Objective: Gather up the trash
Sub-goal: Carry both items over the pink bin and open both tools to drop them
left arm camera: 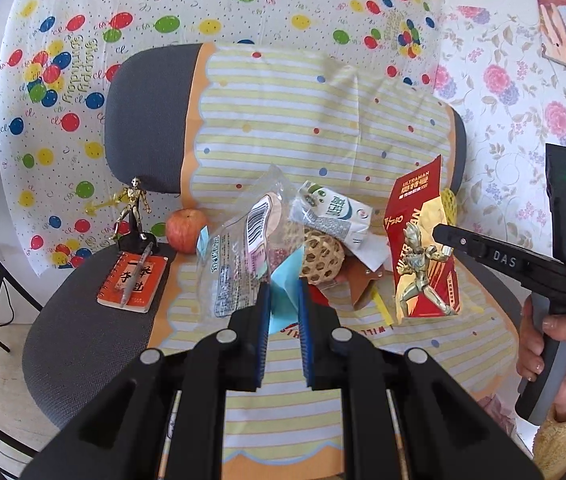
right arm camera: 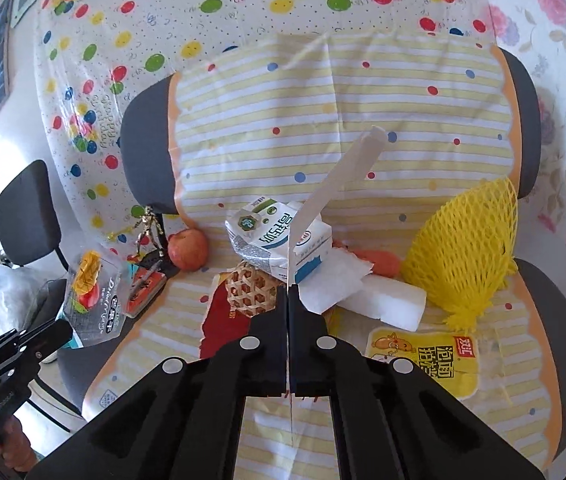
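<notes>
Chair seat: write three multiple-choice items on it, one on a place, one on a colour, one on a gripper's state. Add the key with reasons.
1. Where is the pen relative to the notebook?
A. on top of it
B. beside it
C. under it

2. What colour is the foam net?
A. green
B. white
C. yellow

3. What is the state of the right gripper?
A. open and empty
B. shut on the red packet
C. open around the packet

Key:
1. A: the pen lies slantwise across the notebook's orange cover.
2. C: the mesh is bright yellow all over.
3. B: the jaws meet with no gap, the packet's edge pinched between them, and the packet hangs from the tip in the left wrist view.
</notes>
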